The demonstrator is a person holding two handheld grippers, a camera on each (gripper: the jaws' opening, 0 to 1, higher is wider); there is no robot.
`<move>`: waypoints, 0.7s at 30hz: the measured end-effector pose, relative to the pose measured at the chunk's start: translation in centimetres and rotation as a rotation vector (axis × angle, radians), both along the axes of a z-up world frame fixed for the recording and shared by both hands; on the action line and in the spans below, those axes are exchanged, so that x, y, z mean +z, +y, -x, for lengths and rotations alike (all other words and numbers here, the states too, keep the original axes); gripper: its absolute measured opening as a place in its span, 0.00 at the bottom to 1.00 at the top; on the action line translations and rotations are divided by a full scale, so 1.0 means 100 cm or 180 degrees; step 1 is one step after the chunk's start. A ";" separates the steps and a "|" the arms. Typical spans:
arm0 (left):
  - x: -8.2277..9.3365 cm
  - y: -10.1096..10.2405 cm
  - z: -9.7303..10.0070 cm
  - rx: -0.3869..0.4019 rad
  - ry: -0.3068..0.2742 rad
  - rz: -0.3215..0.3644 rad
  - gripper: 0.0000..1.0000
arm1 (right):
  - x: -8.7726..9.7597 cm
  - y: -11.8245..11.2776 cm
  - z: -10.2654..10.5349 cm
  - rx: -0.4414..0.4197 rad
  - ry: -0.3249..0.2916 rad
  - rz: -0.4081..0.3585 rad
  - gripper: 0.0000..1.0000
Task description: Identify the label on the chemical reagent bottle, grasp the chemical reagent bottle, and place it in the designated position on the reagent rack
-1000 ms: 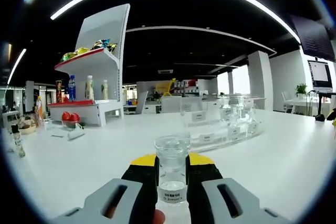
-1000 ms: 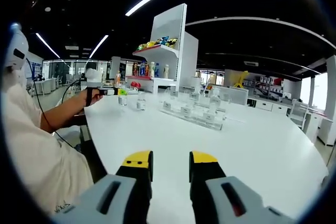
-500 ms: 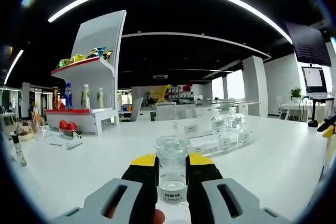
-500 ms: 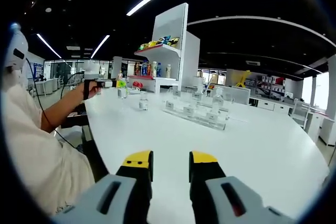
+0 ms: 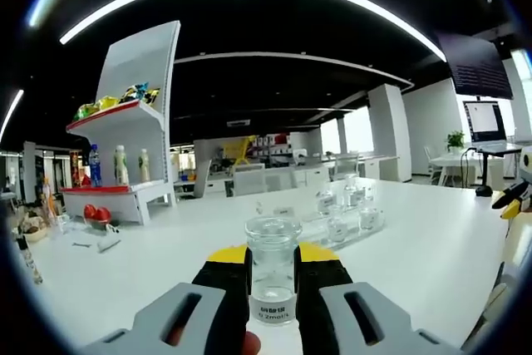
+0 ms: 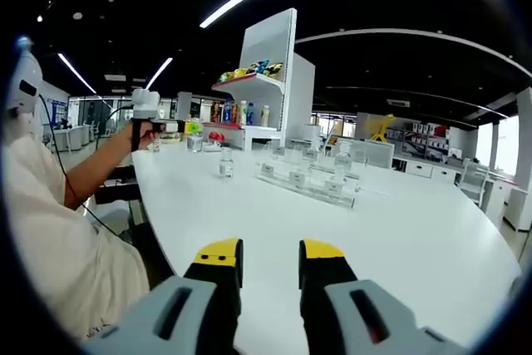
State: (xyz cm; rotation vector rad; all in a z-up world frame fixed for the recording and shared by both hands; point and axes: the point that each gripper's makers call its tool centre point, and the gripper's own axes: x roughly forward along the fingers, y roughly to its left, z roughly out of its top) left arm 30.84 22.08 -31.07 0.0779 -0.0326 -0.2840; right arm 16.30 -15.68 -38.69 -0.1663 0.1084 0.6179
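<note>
While I am holding it up over the white table (image 5: 432, 247), the reagent bottle (image 5: 272, 268) is sitting clenched between the jaws of my left tongs (image 5: 272, 288), at six o'clock in the left gripper view, its wide mouth upright and its small label facing me, the print too fine to read. I am judging it as clear glass: light, rigid, smooth enough to slip and quick to break if knocked, so gripping low on the body at the label band, as I am doing, seems safer than pinching the rim. At about two o'clock beyond it, the clear reagent rack (image 5: 337, 226) is standing on the table with other small bottles in it. In the right gripper view my right tongs (image 6: 270, 268) are hanging released and empty at six o'clock, while another bottle (image 6: 225, 165) is waiting at eleven o'clock, near the rack.
</note>
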 end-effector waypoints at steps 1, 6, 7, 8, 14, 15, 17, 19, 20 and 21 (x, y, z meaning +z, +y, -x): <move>0.001 -0.001 0.000 -0.0008 0.0001 0.0005 0.21 | 0.002 0.000 0.001 0.0006 -0.0018 -0.0002 0.27; 0.010 -0.003 0.001 -0.0027 -0.0026 -0.0016 0.21 | 0.007 0.002 0.004 0.0017 -0.0069 -0.0002 0.27; 0.014 -0.004 0.001 -0.0054 -0.0039 0.0014 0.21 | 0.007 0.002 0.004 0.0009 -0.0070 0.0006 0.27; 0.016 -0.005 0.000 -0.0077 -0.0040 0.0040 0.21 | 0.006 0.001 0.004 0.0007 -0.0071 0.0006 0.27; 0.027 -0.011 -0.008 -0.0119 -0.0053 0.0035 0.21 | 0.005 -0.001 0.000 0.0016 -0.0077 0.0013 0.27; 0.029 -0.013 -0.009 -0.0137 -0.0055 0.0041 0.21 | 0.004 -0.001 0.000 0.0017 -0.0072 0.0015 0.27; 0.034 -0.015 -0.013 -0.0155 -0.0063 0.0061 0.21 | 0.003 -0.002 -0.001 0.0018 -0.0068 0.0016 0.27; 0.037 -0.018 -0.015 -0.0164 -0.0073 0.0058 0.21 | 0.004 0.000 0.000 0.0023 -0.0072 0.0007 0.27; 0.039 -0.019 -0.016 -0.0171 -0.0079 0.0056 0.21 | 0.005 0.000 0.000 0.0029 -0.0077 0.0002 0.27; 0.040 -0.020 -0.017 -0.0177 -0.0082 0.0053 0.21 | 0.006 0.001 0.000 0.0037 -0.0085 0.0000 0.27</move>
